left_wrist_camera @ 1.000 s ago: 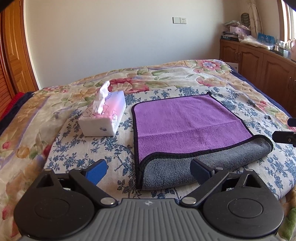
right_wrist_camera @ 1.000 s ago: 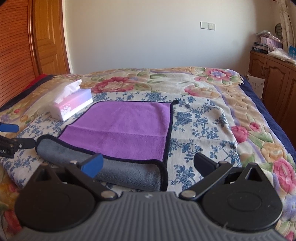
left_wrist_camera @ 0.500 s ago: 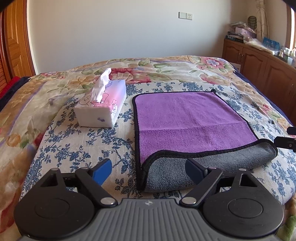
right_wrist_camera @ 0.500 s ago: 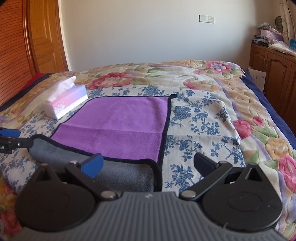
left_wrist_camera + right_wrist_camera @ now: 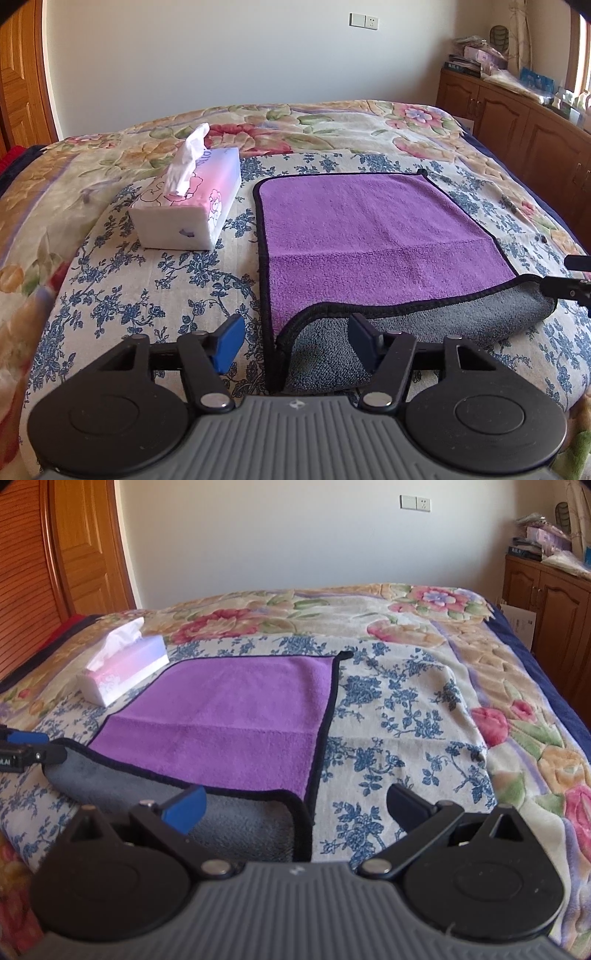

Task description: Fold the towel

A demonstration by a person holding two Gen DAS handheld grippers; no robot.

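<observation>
A purple towel with black trim lies flat on the floral bed; it also shows in the right wrist view. Its near edge is turned over, showing the grey underside as a rolled strip. My left gripper is open and empty, its fingers straddling the towel's near left corner. My right gripper is open and empty, its fingers straddling the near right corner. Each gripper's tip shows at the edge of the other's view.
A tissue box stands on the bed left of the towel, close to its far left edge. Wooden cabinets with clutter on top line the right wall. A wooden door is at the left.
Both grippers have moved forward and down toward the towel's near corners. The left gripper's fingers have narrowed somewhat. The towel has not moved.
</observation>
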